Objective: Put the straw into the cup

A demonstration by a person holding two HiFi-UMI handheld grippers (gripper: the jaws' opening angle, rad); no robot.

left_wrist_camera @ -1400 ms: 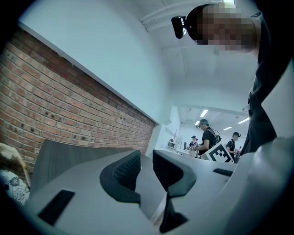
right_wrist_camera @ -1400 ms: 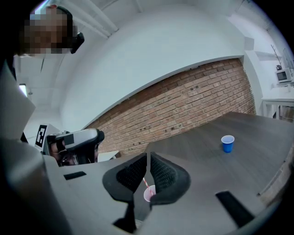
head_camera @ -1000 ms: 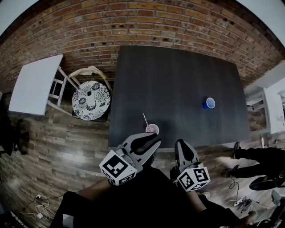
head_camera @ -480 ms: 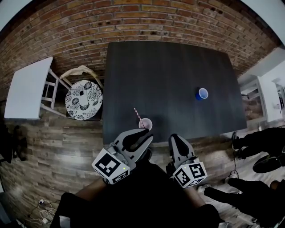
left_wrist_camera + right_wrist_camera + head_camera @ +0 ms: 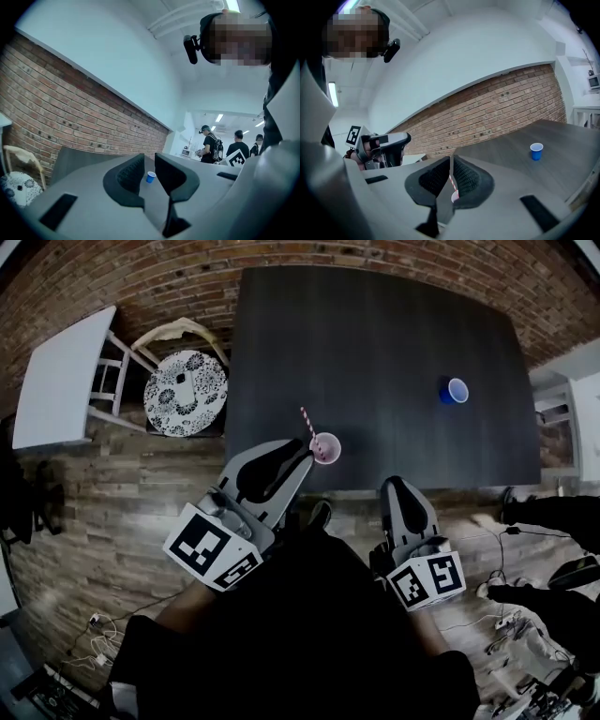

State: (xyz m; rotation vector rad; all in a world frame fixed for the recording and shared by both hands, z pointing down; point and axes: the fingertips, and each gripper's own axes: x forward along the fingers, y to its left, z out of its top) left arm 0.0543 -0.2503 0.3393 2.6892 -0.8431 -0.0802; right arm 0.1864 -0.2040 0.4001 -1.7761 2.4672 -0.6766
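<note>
Head view: the pink cup (image 5: 326, 448) is shown standing upright on the dark table (image 5: 375, 343), close to the table's near edge. The striped straw (image 5: 307, 420) is already seated in the cup and leans up and to the left over the rim. The task is therefore judged complete or nearly so.

The left gripper (image 5: 295, 454) is held just beside the cup, on the near side. In the left gripper view its jaws are seen a narrow gap apart with nothing between them; only a distant blue cup (image 5: 457, 390) shows through the gap. The right gripper (image 5: 394, 484) is held off the near edge, apart from the cup. In the right gripper view its jaws are seen brought together at the tips and empty, with the straw and cup visible on the table beyond them.

The lean of the straw is attributed to its resting against the cup's rim. Open tabletop is left behind the cup and to the right as far as the blue cup, which stands well apart. A cushioned chair (image 5: 185, 395) stands beside the table's left edge.
</note>
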